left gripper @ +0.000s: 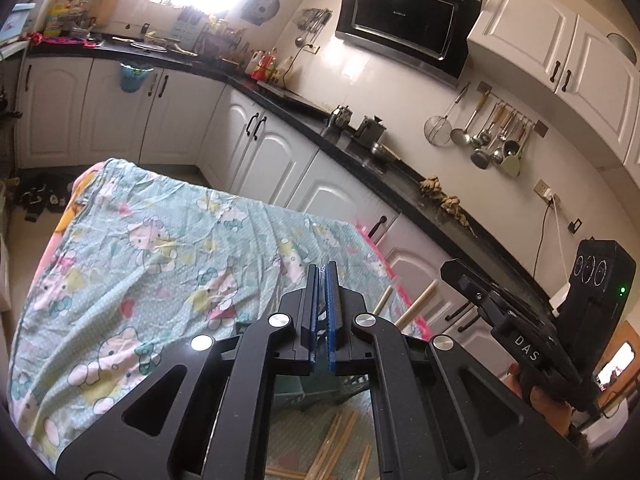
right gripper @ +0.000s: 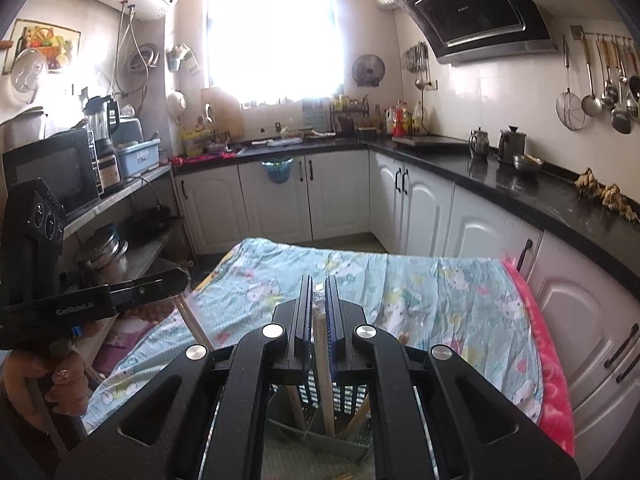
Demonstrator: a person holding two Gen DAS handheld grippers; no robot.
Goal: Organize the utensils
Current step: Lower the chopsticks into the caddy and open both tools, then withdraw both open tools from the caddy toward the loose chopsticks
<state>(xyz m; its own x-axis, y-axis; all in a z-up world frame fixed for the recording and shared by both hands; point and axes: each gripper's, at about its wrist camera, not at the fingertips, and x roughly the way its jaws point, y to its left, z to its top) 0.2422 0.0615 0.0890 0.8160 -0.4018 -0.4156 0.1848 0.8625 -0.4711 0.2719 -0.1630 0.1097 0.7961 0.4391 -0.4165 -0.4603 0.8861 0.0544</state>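
Cartoon-print tablecloth [right gripper: 440, 300]; chopstick [right gripper: 325, 380] between slightly parted jaws of right hand-held gripper [right gripper: 319, 280], over slotted holder [right gripper: 346, 394].

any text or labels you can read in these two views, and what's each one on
"DAS": white letters on the right gripper's body, left wrist view.
"GenRoboAI", roughly; small and soft: on the left gripper's body, right wrist view.
Range hood: brand word on the glass, too small to read.
Blue bin on the shelf: marking, blurred.
Counter bottles: labels unreadable.

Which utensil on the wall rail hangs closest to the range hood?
The round mesh strainer: it hangs at the end of the rail nearest the range hood, left of the ladle, the only one with a wire basket.
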